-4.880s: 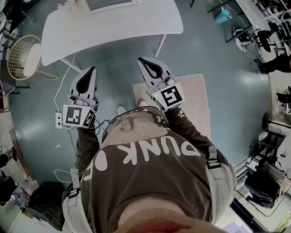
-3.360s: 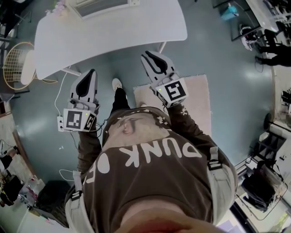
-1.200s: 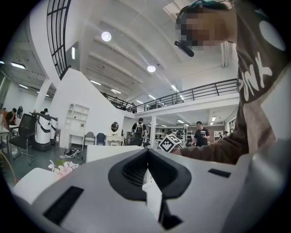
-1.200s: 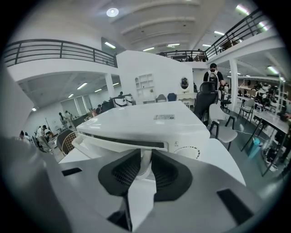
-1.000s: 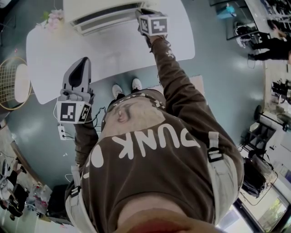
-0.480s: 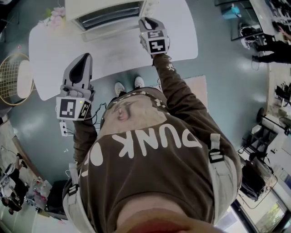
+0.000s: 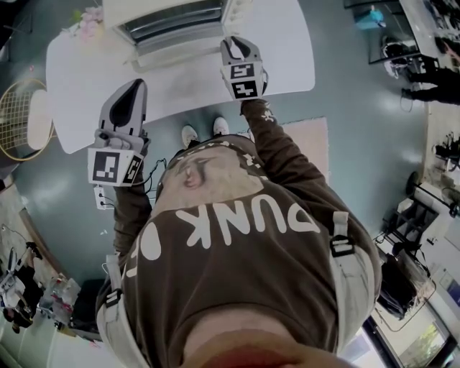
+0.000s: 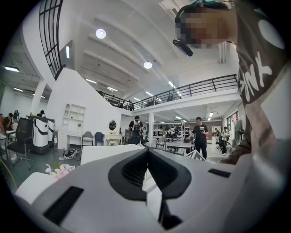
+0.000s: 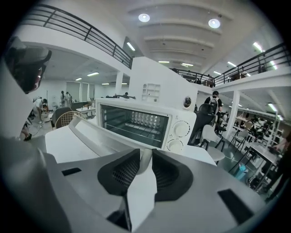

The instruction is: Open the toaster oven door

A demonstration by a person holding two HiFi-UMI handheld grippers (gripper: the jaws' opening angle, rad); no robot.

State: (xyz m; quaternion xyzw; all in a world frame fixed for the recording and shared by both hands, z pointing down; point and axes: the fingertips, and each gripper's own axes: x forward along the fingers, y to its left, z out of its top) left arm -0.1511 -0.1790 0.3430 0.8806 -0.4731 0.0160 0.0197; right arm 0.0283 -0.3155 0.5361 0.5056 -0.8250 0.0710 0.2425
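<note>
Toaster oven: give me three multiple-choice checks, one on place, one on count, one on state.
1. In the head view, the pink flowers sit on the table to the toaster oven's: A left; B right; C front.
2. Knobs on its front: A one; B two; C four.
3. Its door is: A shut; B folded down open; C removed.
Answers: A, the flowers show left of the oven; B, the right gripper view shows two knobs; B, the door lies lowered with the rack exposed.
</note>
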